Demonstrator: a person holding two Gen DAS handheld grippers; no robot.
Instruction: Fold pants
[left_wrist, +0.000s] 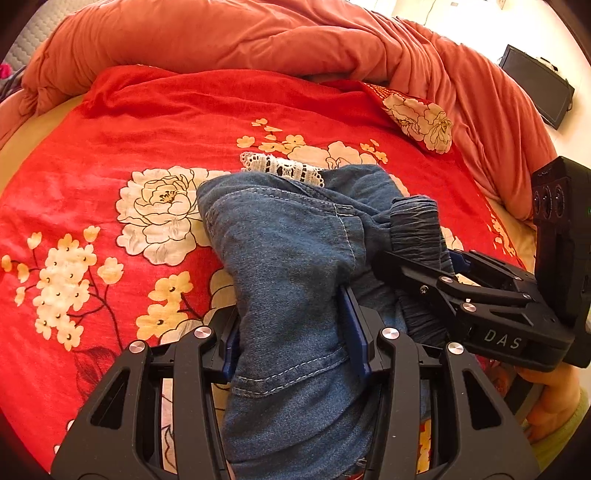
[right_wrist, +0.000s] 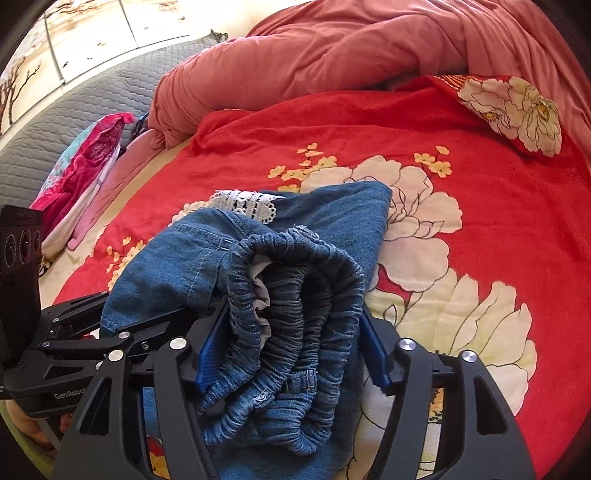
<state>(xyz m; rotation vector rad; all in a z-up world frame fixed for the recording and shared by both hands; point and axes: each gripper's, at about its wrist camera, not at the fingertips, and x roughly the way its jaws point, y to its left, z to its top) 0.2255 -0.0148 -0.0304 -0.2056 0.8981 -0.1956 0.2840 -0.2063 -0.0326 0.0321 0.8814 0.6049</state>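
Pants (left_wrist: 291, 236) in blue denim sit bunched on the red flowered bedspread (left_wrist: 110, 122), a strip of white lace trim (left_wrist: 282, 168) showing at their far edge. I'm partway through a fold, as I judge it: the bundle looks doubled over and both my tools are at its near end, lowering it to the bed.

My left gripper (left_wrist: 295, 332) is clamped on a thick fold of denim; the blue pads press into it from both sides, and the cloth runs back between the fingers toward me. My right gripper (right_wrist: 291, 343) straddles the gathered elastic waistband (right_wrist: 291, 280). Its left pad touches the gathers, but the right pad stands clear of the cloth with a gap showing, so I read that grip as let go, with the waistband merely lying between the fingers.

Next, I'd want the left to release too, once the fold rests flat, then both to back out without dragging the layers apart, since the waistband is bulky and likely to spring open
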